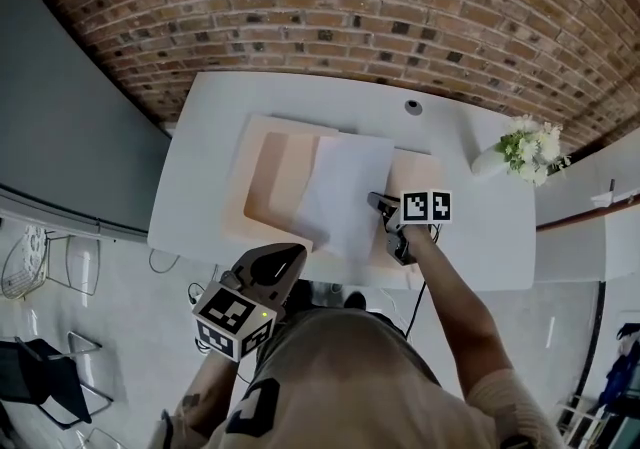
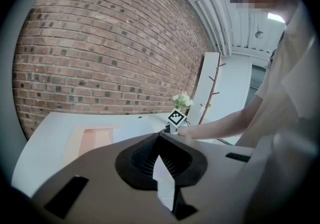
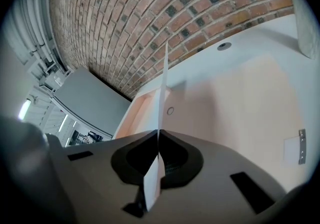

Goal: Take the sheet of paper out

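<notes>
A white sheet of paper point(image 1: 345, 192) lies across an open peach folder point(image 1: 270, 182) on the white table point(image 1: 200, 137). My right gripper point(image 1: 380, 205) is shut on the sheet's right edge. In the right gripper view the sheet point(image 3: 163, 88) rises edge-on from between the closed jaws point(image 3: 159, 133), above the folder's inner face point(image 3: 235, 98). My left gripper point(image 1: 295, 252) hangs by the table's front edge, below the folder's near corner. Its jaws point(image 2: 160, 137) meet at the tips, and nothing shows beyond them. The left gripper view shows the folder point(image 2: 95, 138) farther off.
A vase of white flowers point(image 1: 525, 149) stands at the table's right end. A round cable hole point(image 1: 413, 107) sits near the back edge. A brick wall runs behind the table, with a grey panel at the left. Chairs point(image 1: 40, 377) stand on the floor at the lower left.
</notes>
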